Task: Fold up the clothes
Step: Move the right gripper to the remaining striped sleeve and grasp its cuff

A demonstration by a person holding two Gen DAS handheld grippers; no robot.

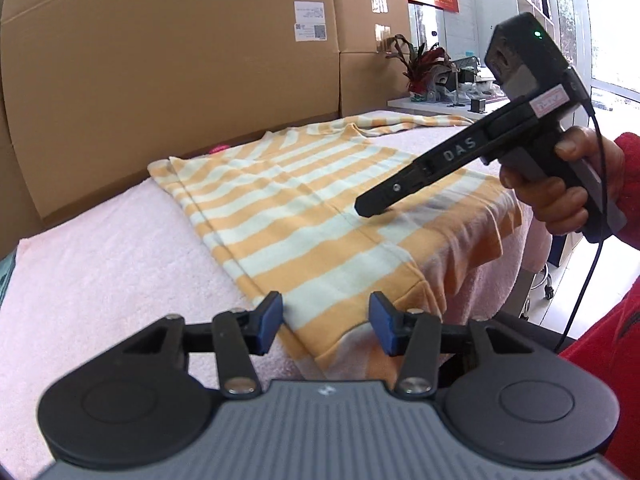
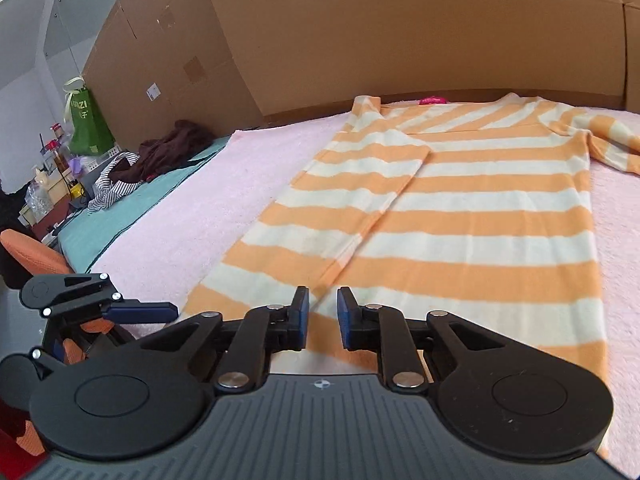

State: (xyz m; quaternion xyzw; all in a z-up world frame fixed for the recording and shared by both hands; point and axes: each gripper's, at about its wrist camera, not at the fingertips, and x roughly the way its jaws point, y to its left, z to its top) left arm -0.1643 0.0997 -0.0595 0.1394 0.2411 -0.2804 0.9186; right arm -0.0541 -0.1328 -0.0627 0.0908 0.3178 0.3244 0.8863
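Orange-and-cream striped knit shirt (image 2: 460, 208) lay flat on the pink terry towel (image 2: 224, 200) covering your bench, one sleeve folded in over the body, its hem at the near edge. Your left claw (image 1: 326, 324) stood about half open just above the hem corner, nothing between its blue pads (image 1: 272, 316). Your right claw (image 2: 323, 318) was narrowed to a slim gap over the hem, gripping nothing, brown cardboard boxes (image 2: 360, 32) behind.

Pink towel (image 2: 168, 216) left of my striped shirt (image 2: 460, 208) lies bare and passable; cardboard boxes (image 2: 360, 32) wall off the far edge; clothes pile (image 2: 160, 156) blocks the far-left corner
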